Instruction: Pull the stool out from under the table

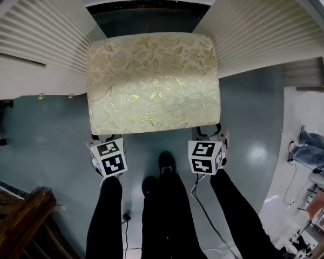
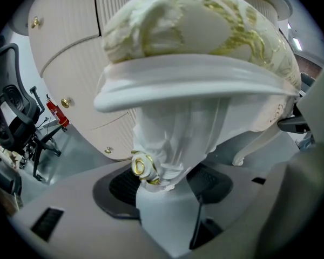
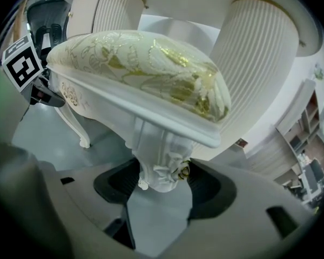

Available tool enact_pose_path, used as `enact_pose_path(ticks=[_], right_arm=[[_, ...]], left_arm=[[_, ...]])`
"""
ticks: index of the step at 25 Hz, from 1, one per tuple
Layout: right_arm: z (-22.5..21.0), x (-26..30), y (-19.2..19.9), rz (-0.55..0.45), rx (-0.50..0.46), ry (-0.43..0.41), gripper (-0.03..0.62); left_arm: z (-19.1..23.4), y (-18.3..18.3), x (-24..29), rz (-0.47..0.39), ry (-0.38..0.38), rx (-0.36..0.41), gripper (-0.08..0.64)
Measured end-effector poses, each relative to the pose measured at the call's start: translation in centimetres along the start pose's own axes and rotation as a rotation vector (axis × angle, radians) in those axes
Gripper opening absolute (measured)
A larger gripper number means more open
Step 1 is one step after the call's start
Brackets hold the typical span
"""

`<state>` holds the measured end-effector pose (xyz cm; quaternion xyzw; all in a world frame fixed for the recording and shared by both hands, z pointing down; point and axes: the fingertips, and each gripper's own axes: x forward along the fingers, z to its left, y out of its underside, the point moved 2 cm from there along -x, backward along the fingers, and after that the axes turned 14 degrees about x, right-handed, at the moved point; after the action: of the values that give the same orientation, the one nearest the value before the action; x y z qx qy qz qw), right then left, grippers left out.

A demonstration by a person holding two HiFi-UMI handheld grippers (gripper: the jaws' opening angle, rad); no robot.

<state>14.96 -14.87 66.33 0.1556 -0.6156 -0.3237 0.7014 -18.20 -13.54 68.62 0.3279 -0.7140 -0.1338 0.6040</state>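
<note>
While we stand over it, the stool [image 1: 151, 82] sits on the floor [image 1: 54, 139], long axis across us, far edge tucked between the table's fluted pedestals [image 1: 38, 42]. Our arms [image 1: 110, 215] reach forward side by side: left gripper [image 2: 161, 181] clenched on the near-left leg [image 2: 167, 144], right gripper [image 3: 161, 178] on the near-right leg [image 3: 159, 155].
</note>
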Motion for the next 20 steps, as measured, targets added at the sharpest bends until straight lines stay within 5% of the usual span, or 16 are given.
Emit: enact_pose_path(ticks=[20], right_arm=[[0.27,-0.41,0.33,0.057,0.013,-0.020,0.285]], left_arm=[[0.31,0.00,-0.51,0.057,0.033,0.034,0.285]])
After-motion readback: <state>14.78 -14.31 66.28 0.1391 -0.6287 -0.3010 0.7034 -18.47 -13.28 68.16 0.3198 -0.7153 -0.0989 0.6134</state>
